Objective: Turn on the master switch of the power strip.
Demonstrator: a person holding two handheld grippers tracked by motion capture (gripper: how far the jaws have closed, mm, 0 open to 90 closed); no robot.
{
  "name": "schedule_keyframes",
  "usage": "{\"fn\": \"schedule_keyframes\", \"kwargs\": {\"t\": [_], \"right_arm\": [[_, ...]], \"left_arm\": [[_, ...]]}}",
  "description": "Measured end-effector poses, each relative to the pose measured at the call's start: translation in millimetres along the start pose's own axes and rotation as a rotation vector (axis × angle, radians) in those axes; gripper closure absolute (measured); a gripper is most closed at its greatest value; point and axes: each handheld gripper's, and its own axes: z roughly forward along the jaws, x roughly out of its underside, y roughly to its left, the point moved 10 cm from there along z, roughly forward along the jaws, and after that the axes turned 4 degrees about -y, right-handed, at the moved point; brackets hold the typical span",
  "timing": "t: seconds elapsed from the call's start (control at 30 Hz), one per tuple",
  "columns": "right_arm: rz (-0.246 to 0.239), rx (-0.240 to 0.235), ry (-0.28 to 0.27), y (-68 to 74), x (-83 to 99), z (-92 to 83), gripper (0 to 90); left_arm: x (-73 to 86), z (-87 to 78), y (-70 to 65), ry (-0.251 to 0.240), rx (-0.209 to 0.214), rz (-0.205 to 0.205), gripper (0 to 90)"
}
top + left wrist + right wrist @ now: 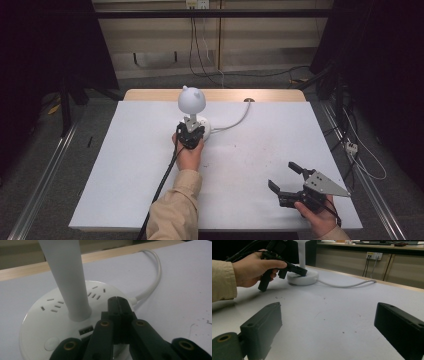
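High view: the left hand (pixel 189 156) reaches forward from a tan sleeve (pixel 175 210) to mid-table, its left gripper (pixel 191 134) pointing away from the person and angled down onto the lamp's (pixel 192 101) round white base (pixel 205 126). Left gripper view shows the 2 jaws pressed flat together with nothing between them, tips over the base (pixel 37 322) just beside the stem (pixel 67 277). The lamp stands upright, long axis vertical, round head on top, near the table's (pixel 125 165) far middle; its cable (pixel 235 122) runs off to the far edge. The right gripper (pixel 285 180) rests low at the near right corner, jaws spread wide, pointing left and away.
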Motion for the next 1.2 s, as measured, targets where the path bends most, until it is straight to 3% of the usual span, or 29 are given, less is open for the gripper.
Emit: {"fn": "schedule_keyframes", "kwargs": {"t": [0.07, 0.1, 0.23, 0.27, 0.3, 0.43, 0.47, 0.5, 0.57, 0.67, 0.77, 0.83, 0.93, 1.07, 1.2], "right_arm": [[-0.001, 0.001, 0.001, 0.3, -0.1, -0.1, 7.1], [-0.002, -0.002, -0.001, 0.9, -0.3, -0.2, 7.1], [0.000, 0.002, 0.003, -1.4, 1.1, -0.1, 7.1], [0.004, 0.002, 0.003, -1.7, 1.6, -0.1, 7.1], [0.004, 0.002, 0.003, -1.7, 1.6, -0.1, 7.1], [0.004, 0.003, 0.001, -2.2, 1.3, 0.8, 7.1], [0.003, 0.003, 0.001, -2.0, 1.0, 1.2, 7.1], [0.003, 0.003, 0.001, -2.0, 1.0, 1.2, 7.1], [0.006, -0.001, 0.006, -1.0, 2.0, 1.9, 7.1], [0.005, -0.002, 0.006, -0.7, 2.0, 2.3, 7.1], [0.004, -0.005, 0.006, 0.2, 1.6, 2.4, 7.1], [0.001, -0.007, 0.006, 0.4, 1.6, 2.6, 7.1], [-0.002, -0.008, 0.005, -0.4, 1.3, 2.7, 7.1], [0.001, -0.005, 0.006, -0.6, 1.3, 2.5, 7.1], [-0.001, -0.003, 0.007, -0.3, 1.5, 2.7, 7.0]], "left_arm": [[-0.7, 0.2, -0.3, -0.009, 0.006, -0.017, 90.0], [-0.4, -0.6, 0.6, 0.001, 0.005, 0.001, 90.0], [-2.2, -2.7, -1.2, -0.005, 0.023, -0.044, 90.0], [-4.2, -3.9, -2.2, -0.018, 0.029, -0.041, 89.4], [-3.6, -5.6, -0.4, -0.003, 0.030, -0.010, 89.4], [-2.8, -9.3, 0.2, 0.012, 0.035, -0.017, 80.8], [-3.3, -10.2, -0.6, 0.006, 0.037, -0.029, 73.6], [-3.8, -11.1, -2.0, 0.004, 0.048, -0.023, 73.6], [-4.8, -13.0, -3.6, -0.003, 0.052, -0.024, 65.3], [-3.4, -16.0, -4.5, -0.004, 0.071, -0.065, 61.0], [-3.0, -20.2, -3.5, -0.002, 0.074, -0.038, 58.2], [-3.5, -23.1, -3.5, 0.002, 0.079, -0.044, 54.6], [-4.5, -28.4, -3.9, -0.001, 0.096, -0.078, 51.2], [-4.2, -32.9, -8.2, 0.011, 0.124, -0.077, 44.6], [-8.1, -39.3, -9.8, -0.015, 0.150, -0.119, 37.1]]}}
